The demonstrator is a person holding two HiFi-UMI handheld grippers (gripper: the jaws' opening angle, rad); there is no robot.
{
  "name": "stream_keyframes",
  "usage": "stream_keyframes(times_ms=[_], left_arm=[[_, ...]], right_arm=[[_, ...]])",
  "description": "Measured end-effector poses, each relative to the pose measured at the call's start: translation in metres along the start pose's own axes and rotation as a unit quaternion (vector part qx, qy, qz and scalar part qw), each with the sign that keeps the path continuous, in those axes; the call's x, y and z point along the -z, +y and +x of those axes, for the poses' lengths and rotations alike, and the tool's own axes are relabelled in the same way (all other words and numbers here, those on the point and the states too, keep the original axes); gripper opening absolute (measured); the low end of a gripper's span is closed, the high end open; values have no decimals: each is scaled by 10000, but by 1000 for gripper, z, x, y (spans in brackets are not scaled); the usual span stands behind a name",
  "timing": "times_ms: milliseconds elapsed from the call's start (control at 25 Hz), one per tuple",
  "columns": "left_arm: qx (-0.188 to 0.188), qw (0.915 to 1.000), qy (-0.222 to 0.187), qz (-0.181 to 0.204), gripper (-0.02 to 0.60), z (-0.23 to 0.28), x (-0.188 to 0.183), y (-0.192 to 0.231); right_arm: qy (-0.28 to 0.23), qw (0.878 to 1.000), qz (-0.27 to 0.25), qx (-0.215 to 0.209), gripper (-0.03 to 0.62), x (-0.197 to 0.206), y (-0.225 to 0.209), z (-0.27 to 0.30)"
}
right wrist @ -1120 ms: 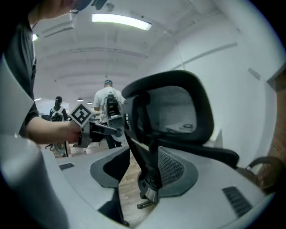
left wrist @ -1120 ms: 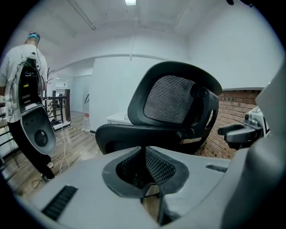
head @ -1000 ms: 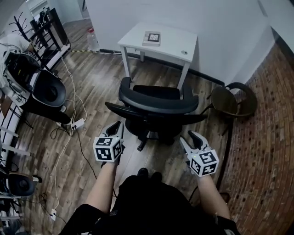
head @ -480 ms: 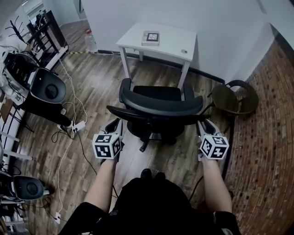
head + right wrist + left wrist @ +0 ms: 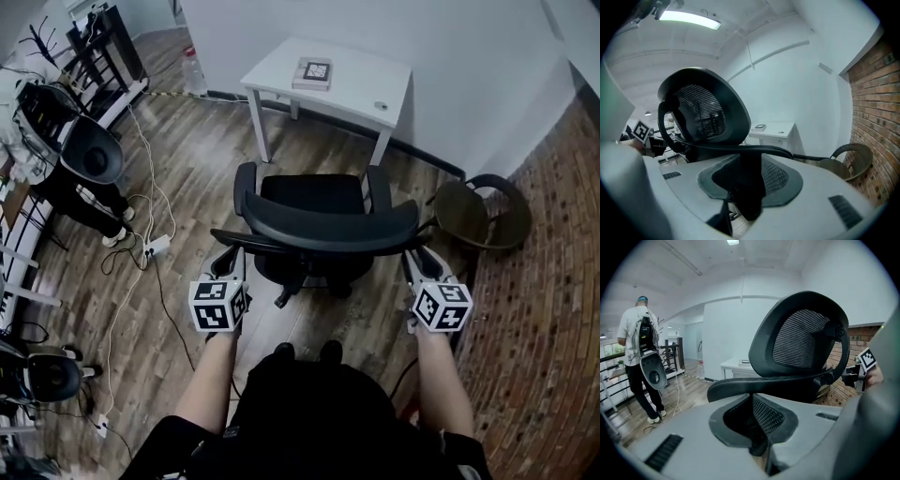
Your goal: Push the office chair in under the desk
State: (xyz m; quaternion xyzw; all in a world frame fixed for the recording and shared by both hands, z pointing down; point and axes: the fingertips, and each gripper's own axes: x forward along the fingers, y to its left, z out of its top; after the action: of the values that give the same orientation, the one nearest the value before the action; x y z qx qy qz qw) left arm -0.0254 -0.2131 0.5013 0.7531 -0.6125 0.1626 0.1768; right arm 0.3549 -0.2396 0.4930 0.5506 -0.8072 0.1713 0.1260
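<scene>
The black mesh office chair [image 5: 328, 220] stands with its back to me, facing the white desk [image 5: 352, 84], with its seat outside the desk's legs. My left gripper [image 5: 230, 261] is shut on the left end of the chair's curved back bar [image 5: 740, 387]. My right gripper [image 5: 417, 264] holds the bar's right end [image 5: 754, 150]; its jaws have just been closing with the bar between them. In the left gripper view the backrest [image 5: 806, 338] rises above the left gripper [image 5: 757, 437]. The right gripper [image 5: 745, 197] sits below the backrest [image 5: 708, 112].
A round wicker chair [image 5: 478, 206] stands right of the desk by the brick wall [image 5: 553, 281]. Cables and a power strip [image 5: 155, 248] lie on the wood floor at the left. A person [image 5: 640, 357] stands there beside racks. A small box [image 5: 316, 72] lies on the desk.
My right gripper has swung from behind the chair out to the right end of the back bar and closed round it. The chair now stands a little nearer the desk.
</scene>
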Motion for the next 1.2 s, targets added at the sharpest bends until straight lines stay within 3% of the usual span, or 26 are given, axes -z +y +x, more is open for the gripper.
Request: stream_keyframes(times_ms=[280,520,960,1200], left_arm=[[-464,9985,-98,-275,14,-4,2,-28],[-703,9965,-149,-426,14,6,-2,-36],[-699,9964,-212,-428,14,49,-23,-28],[-488,9980,-192,-351,14,79,-40,-9]], right_arm=[[110,9987,-201,-455,140,-12,-30,12],[84,9978,-259,-597,138,-20,-44,29],[75,9976,-173,-666,115,-39,-60,73],[36,9988,-80,-475,114,-53,-60,102]])
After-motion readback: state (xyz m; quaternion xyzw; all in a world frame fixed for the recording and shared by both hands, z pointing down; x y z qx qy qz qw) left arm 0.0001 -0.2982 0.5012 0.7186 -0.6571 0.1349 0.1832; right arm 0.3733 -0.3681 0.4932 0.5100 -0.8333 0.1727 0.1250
